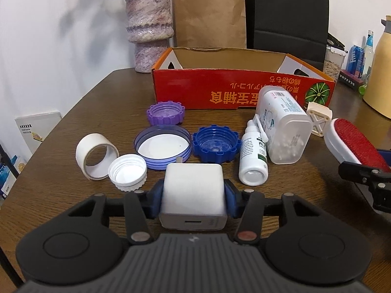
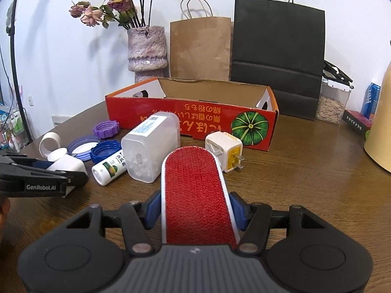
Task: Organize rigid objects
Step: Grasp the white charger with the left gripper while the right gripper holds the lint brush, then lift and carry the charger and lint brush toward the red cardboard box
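Note:
My left gripper (image 1: 193,195) is shut on a white charger cube (image 1: 193,185) just above the table, in front of the lids. My right gripper (image 2: 195,211) is shut on a red lint brush (image 2: 195,195), which also shows in the left wrist view (image 1: 352,139). An open red cardboard box (image 1: 232,90) stands behind the objects; it also shows in the right wrist view (image 2: 195,119). On the table lie a tape roll (image 1: 94,155), a white cap (image 1: 127,172), a clear-blue lid (image 1: 162,146), a blue lid (image 1: 216,144), a purple lid (image 1: 166,113), a small white bottle (image 1: 254,156), a cotton-swab container (image 1: 283,124) and a cream plug adapter (image 2: 223,150).
A vase of dried flowers (image 2: 146,48), a brown paper bag (image 2: 200,46) and a black bag (image 2: 278,61) stand behind the box. A seed jar (image 2: 331,105), cans and a cream jug (image 1: 381,73) stand at the right. The table edge runs along the left.

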